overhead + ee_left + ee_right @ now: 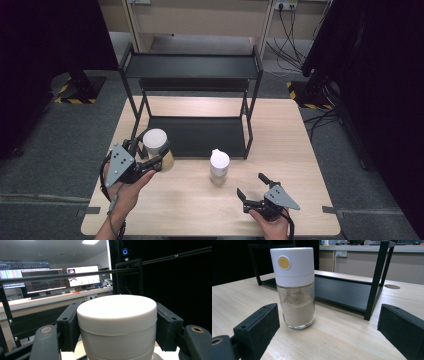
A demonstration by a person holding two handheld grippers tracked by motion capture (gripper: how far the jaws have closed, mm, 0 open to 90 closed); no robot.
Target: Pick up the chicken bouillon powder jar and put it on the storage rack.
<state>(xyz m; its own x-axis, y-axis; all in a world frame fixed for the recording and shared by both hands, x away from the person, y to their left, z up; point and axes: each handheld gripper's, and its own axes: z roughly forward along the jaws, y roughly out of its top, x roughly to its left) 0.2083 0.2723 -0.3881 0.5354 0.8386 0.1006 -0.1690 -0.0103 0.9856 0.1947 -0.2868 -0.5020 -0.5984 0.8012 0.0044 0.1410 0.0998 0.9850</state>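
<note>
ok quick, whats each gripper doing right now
left gripper: closed on the white-lidded jar, one pad on each side of it
right gripper: open, holding nothing, spice shaker ahead of it on the table

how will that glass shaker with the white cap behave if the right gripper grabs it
The shaker is tall on a narrow base, so a high push would probably tip it. Its glass body looks smooth, likely slippery and breakable. About half full of powder, it seems fairly light. The right gripper stands open, apart from it.
</note>
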